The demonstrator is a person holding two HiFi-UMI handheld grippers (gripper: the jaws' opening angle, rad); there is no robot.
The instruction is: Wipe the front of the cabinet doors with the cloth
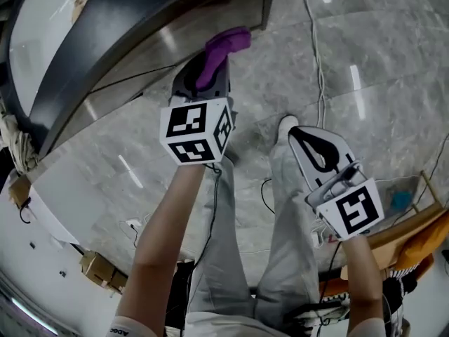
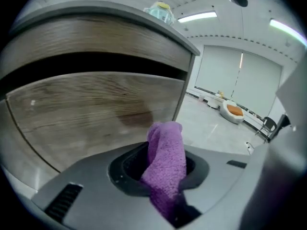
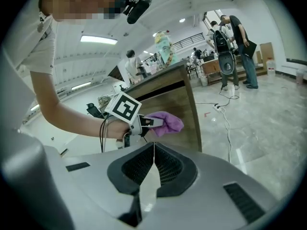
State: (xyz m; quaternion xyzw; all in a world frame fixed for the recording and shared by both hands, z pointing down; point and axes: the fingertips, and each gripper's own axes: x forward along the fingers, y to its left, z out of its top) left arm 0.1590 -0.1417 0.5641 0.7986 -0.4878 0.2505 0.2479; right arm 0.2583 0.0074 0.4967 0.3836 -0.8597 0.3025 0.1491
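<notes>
Two grippers, one cloth, raised to the wooden cabinet front.

The cabinet (image 2: 96,37) fills most of the left gripper view, its lower door (image 2: 86,109) broad and curved under a dark gap. The left gripper (image 2: 160,171) has its jaws clamped on a purple cloth (image 2: 167,152). The cloth's free end pokes forward near the right part of the door, though whether it touches the wood cannot be told. The right gripper (image 3: 153,169) hangs lower and well apart, jaws pressed together with nothing between them. A darker patch on the door beside the cloth may be damp or only shadow. Wiping looks barely begun, and most of the door face seems left to do.
</notes>
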